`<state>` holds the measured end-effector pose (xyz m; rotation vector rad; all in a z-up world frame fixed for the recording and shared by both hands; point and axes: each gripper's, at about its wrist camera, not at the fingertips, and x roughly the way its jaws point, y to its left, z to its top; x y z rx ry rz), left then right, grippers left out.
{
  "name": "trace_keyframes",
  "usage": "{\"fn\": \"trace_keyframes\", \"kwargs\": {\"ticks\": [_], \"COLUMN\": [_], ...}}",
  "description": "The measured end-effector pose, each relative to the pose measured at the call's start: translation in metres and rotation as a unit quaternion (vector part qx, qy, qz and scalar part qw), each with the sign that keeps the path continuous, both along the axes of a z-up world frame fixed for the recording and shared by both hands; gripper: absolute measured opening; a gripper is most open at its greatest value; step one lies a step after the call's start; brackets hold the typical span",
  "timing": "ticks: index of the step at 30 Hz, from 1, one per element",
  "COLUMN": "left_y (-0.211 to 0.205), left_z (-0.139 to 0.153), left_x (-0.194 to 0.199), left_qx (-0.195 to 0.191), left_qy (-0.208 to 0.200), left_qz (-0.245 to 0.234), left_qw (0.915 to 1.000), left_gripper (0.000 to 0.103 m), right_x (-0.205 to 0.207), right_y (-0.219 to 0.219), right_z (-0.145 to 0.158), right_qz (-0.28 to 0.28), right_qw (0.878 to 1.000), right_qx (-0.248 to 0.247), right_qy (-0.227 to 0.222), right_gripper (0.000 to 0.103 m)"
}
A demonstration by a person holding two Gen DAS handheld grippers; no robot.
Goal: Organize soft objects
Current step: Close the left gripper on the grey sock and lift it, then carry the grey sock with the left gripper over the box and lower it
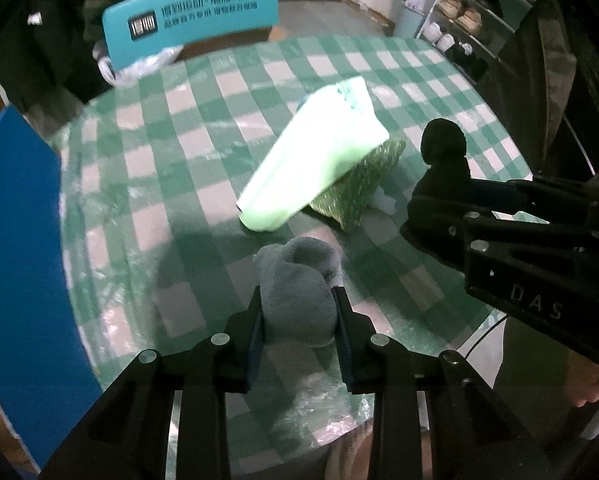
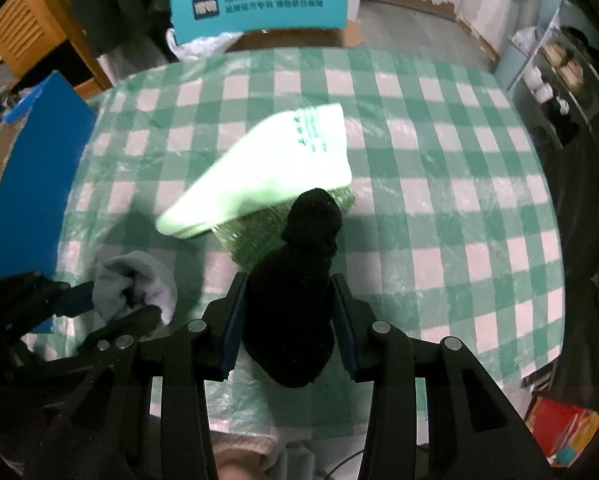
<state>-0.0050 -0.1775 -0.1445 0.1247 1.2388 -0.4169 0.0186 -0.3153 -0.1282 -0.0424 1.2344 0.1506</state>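
Observation:
My left gripper (image 1: 297,302) is shut on a rolled grey sock (image 1: 297,280) and holds it above the near part of the round table; it also shows in the right wrist view (image 2: 135,292). My right gripper (image 2: 287,312) is shut on a rolled black sock (image 2: 299,280), which also shows at the right of the left wrist view (image 1: 443,148). A pale green pack (image 1: 319,160) leans on a green glittery box (image 1: 359,192) in the middle of the table; in the right wrist view the pack (image 2: 267,172) lies over the box (image 2: 255,236), just beyond the black sock.
The table wears a green and white checked cloth (image 2: 439,160) under clear plastic. A teal chair back (image 2: 259,0) stands at the far edge. A blue board (image 2: 31,168) stands at the left edge. A shoe rack (image 1: 471,12) is at the far right.

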Motion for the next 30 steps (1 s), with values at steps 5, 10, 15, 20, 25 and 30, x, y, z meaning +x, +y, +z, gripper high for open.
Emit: {"fn": "trace_keyframes", "kwargs": {"ticks": [5, 10, 15, 20, 25, 30], "left_y": [0.006, 0.016, 0.023, 0.032, 0.045, 0.059], "left_z": [0.019, 0.037, 0.054, 0.067, 0.076, 0.08], "left_x": [0.001, 0.002, 0.002, 0.001, 0.002, 0.003], "left_qx": [0.008, 0.01, 0.011, 0.009, 0.013, 0.013], "left_qy": [-0.034, -0.056, -0.076, -0.091, -0.101, -0.106], "left_qz": [0.004, 0.013, 0.019, 0.027, 0.037, 0.051], "left_qw": [0.9994, 0.9983, 0.9968, 0.9955, 0.9941, 0.993], "left_gripper": [0.031, 0.031, 0.031, 0.031, 0.031, 0.031], "right_x": [0.001, -0.001, -0.003, -0.002, -0.001, -0.001], "right_y": [0.007, 0.008, 0.013, 0.02, 0.03, 0.044], "right_z": [0.016, 0.032, 0.044, 0.056, 0.067, 0.078], "right_qz": [0.009, 0.013, 0.02, 0.029, 0.041, 0.056], "right_qw": [1.0, 0.999, 0.998, 0.997, 0.996, 0.994], "right_qx": [0.008, 0.017, 0.018, 0.025, 0.034, 0.042], "right_qy": [-0.02, -0.038, -0.055, -0.068, -0.078, -0.089], "right_gripper": [0.039, 0.039, 0.039, 0.039, 0.039, 0.039]}}
